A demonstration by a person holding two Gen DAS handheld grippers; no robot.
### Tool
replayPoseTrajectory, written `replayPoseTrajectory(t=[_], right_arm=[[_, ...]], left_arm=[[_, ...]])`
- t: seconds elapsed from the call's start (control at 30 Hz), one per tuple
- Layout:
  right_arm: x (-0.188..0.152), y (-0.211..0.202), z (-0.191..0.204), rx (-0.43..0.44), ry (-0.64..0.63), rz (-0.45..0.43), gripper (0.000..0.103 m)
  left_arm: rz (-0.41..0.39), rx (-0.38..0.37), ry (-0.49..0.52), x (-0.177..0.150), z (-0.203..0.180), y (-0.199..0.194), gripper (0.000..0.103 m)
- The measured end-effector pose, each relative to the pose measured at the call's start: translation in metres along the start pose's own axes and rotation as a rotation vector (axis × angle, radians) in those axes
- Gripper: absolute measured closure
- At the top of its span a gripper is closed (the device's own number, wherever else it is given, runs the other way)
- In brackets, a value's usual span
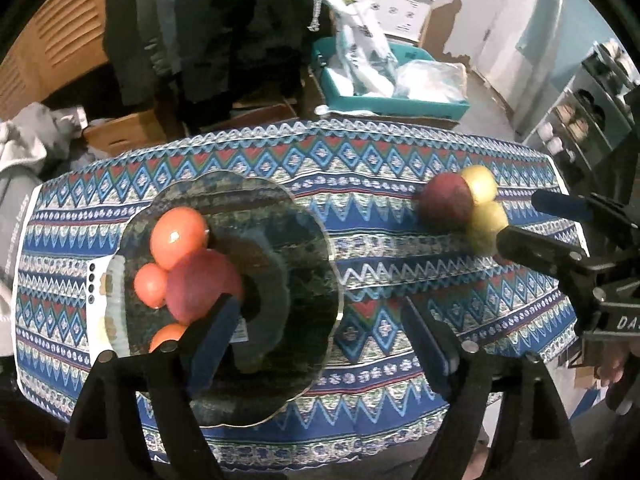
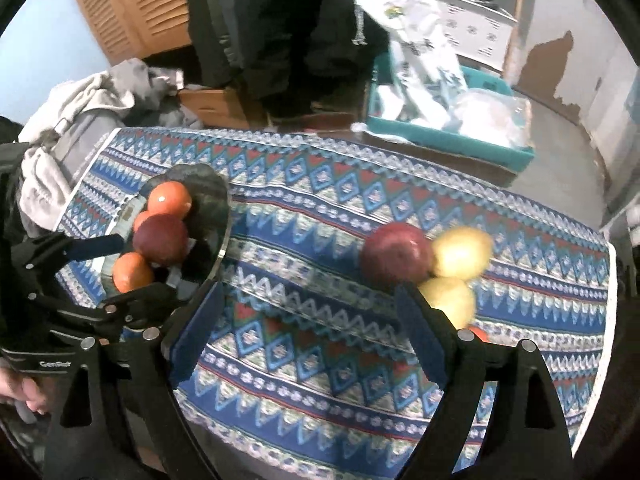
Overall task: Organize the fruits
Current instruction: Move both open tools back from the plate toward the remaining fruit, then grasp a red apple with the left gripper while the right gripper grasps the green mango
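Observation:
A scalloped glass plate [image 1: 288, 264] [image 2: 212, 208] sits on the left of the patterned tablecloth [image 1: 380, 168]. It holds a dark red apple [image 1: 204, 284] [image 2: 160, 240] and three oranges, the largest [image 1: 179, 236] [image 2: 169, 199] at the back. My left gripper [image 1: 324, 340] [image 2: 146, 270] hovers over the plate, open, its pads clear of the apple. On the right of the cloth lie another red apple [image 1: 448, 200] [image 2: 396, 256] and two yellow fruits [image 1: 478, 184] [image 2: 462, 252] in a cluster. My right gripper [image 2: 312, 332] [image 1: 534, 224] stands open just left of that cluster, holding nothing.
A sliver of another orange fruit [image 2: 478, 334] shows behind my right finger. Beyond the table are a teal bin [image 1: 392, 100] of plastic bags, a cardboard box [image 1: 128, 132], grey clothing [image 1: 24, 148] and a person in dark clothes [image 1: 224, 20]. Shelves [image 1: 580, 120] stand at right.

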State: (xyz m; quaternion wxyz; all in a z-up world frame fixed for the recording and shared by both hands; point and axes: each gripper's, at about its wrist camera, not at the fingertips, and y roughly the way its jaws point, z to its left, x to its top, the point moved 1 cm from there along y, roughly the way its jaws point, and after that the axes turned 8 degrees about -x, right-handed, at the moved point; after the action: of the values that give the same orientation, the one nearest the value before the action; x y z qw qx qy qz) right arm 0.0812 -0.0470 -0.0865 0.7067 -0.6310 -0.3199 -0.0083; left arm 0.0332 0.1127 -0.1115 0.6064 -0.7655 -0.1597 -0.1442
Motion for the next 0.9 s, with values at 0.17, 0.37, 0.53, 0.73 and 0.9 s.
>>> replayPoseTrajectory(t=[0.17, 0.37, 0.53, 0.73, 0.9], right_arm=[[-0.010, 0.001, -0.027, -0.056, 0.018, 0.016, 0.016], [-0.025, 0.017, -0.057, -0.078, 0.052, 0.073, 0.016], [-0.035, 0.033, -0.078, -0.095, 0.079, 0.110, 0.016], [-0.041, 0.058, -0.098, -0.071, 0.131, 0.163, 0.016], [-0.043, 0.080, -0.110, -0.066, 0.158, 0.199, 0.016]], left_arm=[[0.003, -0.006, 0.042, 0.004, -0.019, 0.004, 0.017], [0.017, -0.014, 0.082, 0.008, -0.039, 0.014, 0.017], [0.045, -0.012, 0.110, 0.012, -0.051, 0.030, 0.017], [0.070, 0.000, 0.138, 0.017, -0.060, 0.050, 0.017], [0.107, 0.011, 0.139, 0.020, -0.061, 0.069, 0.017]])
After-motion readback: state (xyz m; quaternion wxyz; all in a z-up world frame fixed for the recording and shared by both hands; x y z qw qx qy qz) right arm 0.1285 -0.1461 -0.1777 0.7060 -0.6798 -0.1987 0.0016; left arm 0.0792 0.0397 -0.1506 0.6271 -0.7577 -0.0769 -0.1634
